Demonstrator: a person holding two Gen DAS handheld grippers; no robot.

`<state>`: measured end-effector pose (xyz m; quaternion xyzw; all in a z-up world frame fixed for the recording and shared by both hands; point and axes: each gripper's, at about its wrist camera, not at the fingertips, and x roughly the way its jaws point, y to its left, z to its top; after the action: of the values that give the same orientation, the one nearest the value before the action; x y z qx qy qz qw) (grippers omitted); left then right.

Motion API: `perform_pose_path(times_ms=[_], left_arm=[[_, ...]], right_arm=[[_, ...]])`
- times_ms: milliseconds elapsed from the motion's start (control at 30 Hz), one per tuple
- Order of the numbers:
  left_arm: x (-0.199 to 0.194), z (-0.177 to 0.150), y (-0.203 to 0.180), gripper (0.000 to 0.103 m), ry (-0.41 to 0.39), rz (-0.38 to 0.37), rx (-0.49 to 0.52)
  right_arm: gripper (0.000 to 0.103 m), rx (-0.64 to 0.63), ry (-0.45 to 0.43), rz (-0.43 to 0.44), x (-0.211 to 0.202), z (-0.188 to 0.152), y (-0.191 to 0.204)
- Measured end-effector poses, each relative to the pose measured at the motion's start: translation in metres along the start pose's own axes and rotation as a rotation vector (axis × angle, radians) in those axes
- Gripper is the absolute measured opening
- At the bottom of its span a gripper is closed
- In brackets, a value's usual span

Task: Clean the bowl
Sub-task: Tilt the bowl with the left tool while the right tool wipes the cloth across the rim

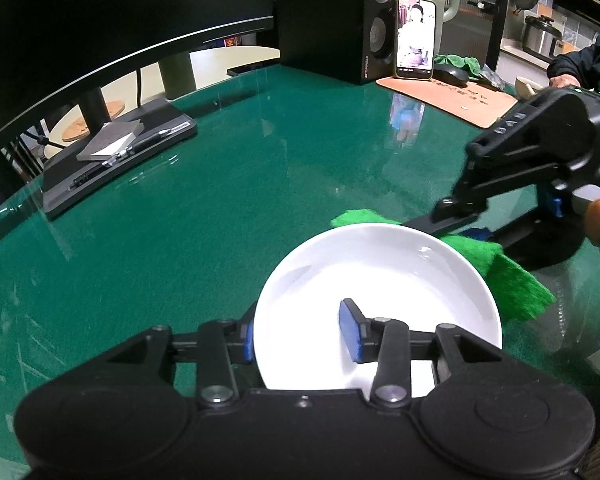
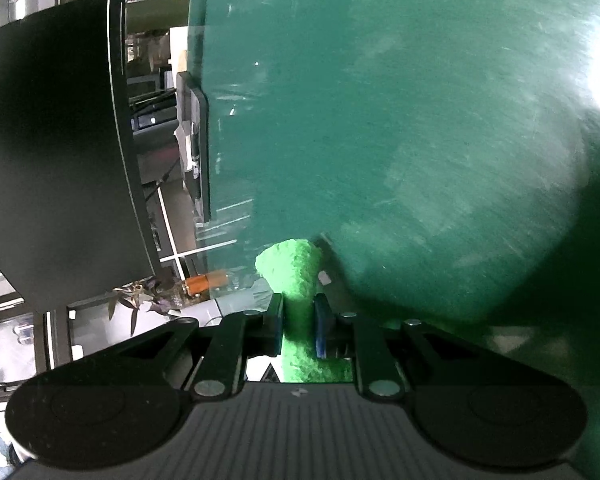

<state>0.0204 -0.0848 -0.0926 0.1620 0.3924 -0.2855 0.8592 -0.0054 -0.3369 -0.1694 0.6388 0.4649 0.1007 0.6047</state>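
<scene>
White glazed bowl (image 1: 378, 312) sits low and centre in the left wrist view, on a green glass-topped table (image 1: 228, 208). Left gripper (image 1: 300, 338) straddles the near-left rim: one blue pad outside the wall, the other inside the basin, jaws part-closed with the rim between them; whether both pads press the wall cannot be told. Green scouring cloth (image 1: 508, 276) lies along the bowl's far-right edge, partly behind the rim. Right gripper (image 1: 456, 220) enters from the right of that frame, tips down at the cloth. In the right wrist view, right gripper (image 2: 298, 328) has its jaws nearly shut, pinching a folded band of the cloth (image 2: 296, 276) that stands up past the fingertips. That view is rolled sideways, tabletop motion-blurred. Upper part of the left wrist frame: lit phone (image 1: 415, 38) propped against a black speaker (image 1: 376, 20), mouse (image 1: 452, 74) on a tan mat (image 1: 456, 98). Upper left: monitor base (image 1: 116, 160) with pens.
</scene>
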Motion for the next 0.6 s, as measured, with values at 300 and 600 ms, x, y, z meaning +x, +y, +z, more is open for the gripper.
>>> perform_pose_path(times_ms=[300,600], left_arm=[[0.000,-0.001,-0.001,0.041,-0.008,0.001,-0.002],[0.002,-0.001,-0.003,0.047,-0.015,-0.029,-0.001]], right_arm=[[0.020,-0.077,0.048,-0.022,0.047,0.009,0.030],[0.020,-0.077,0.034,-0.008,0.028,0.003,0.026]])
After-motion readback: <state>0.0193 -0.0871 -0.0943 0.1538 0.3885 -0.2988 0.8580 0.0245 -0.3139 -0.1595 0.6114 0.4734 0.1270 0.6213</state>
